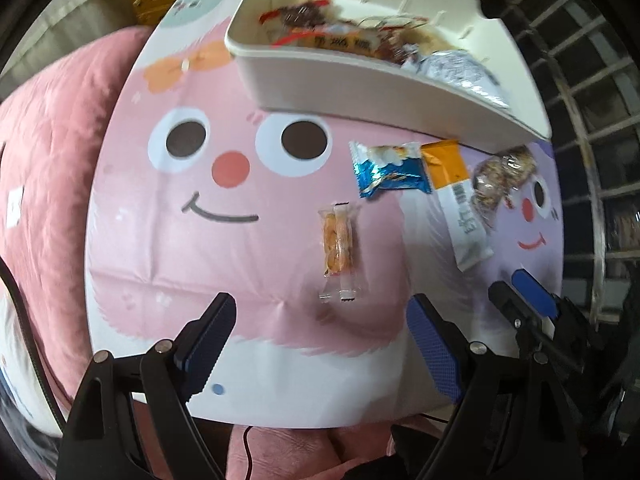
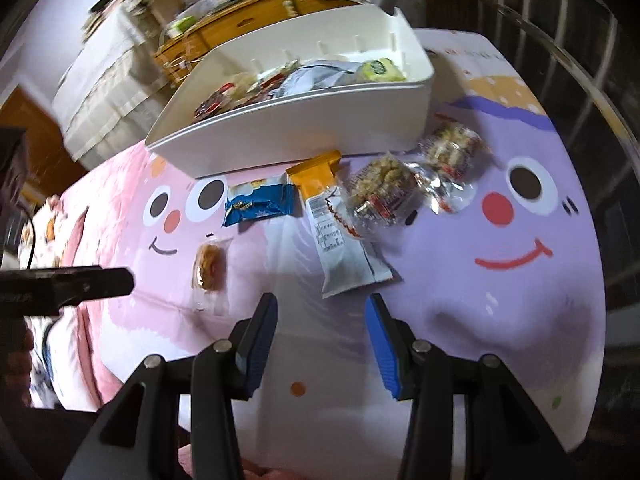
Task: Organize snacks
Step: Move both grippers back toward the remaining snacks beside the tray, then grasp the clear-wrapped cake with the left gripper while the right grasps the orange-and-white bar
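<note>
A small clear-wrapped orange cracker [image 1: 338, 244] [image 2: 208, 266] lies on the pink cartoon face, just ahead of my left gripper [image 1: 320, 316], which is open and holds nothing. To its right lie a blue packet [image 1: 388, 168] [image 2: 260, 202], a long orange-and-white pack [image 1: 456, 200] [image 2: 340, 236] and two clear-wrapped grain cakes [image 1: 500, 184] [image 2: 384, 192]. My right gripper [image 2: 321, 304] is open with nothing between its fingers, close to the near end of the long pack. A white bin [image 1: 320, 76] [image 2: 280, 136] holding several snacks stands behind the row.
The table cover [image 1: 160, 260] [image 2: 520, 320] shows a pink face and a purple face. A pink cushion [image 1: 48, 160] lies off the left edge. A wire grille [image 1: 592, 80] runs along the right side. A cluttered wooden shelf [image 2: 260, 8] stands far behind.
</note>
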A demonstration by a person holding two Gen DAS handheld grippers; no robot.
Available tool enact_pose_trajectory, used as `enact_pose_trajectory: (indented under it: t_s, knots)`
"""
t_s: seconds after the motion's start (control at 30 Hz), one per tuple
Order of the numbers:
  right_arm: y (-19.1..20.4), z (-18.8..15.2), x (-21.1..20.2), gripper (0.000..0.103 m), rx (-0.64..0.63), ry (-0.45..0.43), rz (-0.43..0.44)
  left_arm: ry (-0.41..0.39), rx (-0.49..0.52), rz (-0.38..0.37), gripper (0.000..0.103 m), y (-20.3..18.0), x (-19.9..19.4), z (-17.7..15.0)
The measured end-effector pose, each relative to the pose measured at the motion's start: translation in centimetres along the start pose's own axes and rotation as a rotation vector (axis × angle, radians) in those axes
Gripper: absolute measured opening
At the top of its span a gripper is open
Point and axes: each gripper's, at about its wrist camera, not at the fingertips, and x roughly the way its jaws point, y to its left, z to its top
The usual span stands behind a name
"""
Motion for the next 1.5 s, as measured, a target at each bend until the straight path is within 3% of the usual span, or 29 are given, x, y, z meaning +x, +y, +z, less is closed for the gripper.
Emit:
enact_pose_trajectory:
  t_s: [0.2, 0.43, 0.53, 0.8, 1.17, 1.43, 1.5]
  knots:
    - [-0.2, 0.0, 1.8, 0.046, -0.121, -0.018, 0.019, 0.024, -0.078, 0.040, 0.084, -0.9, 2.6, 0.8]
    - [-0.8, -0.1, 4.3, 0.046, -0.183, -0.008, 0.026, 0.032, -0.118, 0.098, 0.066, -1.2, 5.3, 1.3]
    - [-1.3, 0.1, 4.8, 0.046, -0.177, -0.018, 0.029, 0.005, -0.127, 0.098, 0.058, -1.0, 5.7, 1.2]
    - [-1.3, 1.4, 5.9, 0.047, -0.227, -0.057, 0.011, -0.070, -0.152, 0.096, 0.050, -0.6, 6.6, 1.7]
    - [0.5, 2.1, 7.2, 0.055, -0.338, -0.111, -0.019, -0.105, -0.129, 0.073, 0.024, -0.5, 7.1, 2.1]
    - [1.5, 2.9, 8.2, 0.055, -0.419, -0.112, -0.084, -0.120, -0.118, 0.054, 0.022, -0.9, 7.1, 1.6]
    - [1.6, 2.8, 8.2, 0.048, -0.433, -0.113, -0.084, -0.120, -0.117, 0.047, 0.022, -1.0, 7.2, 1.8]
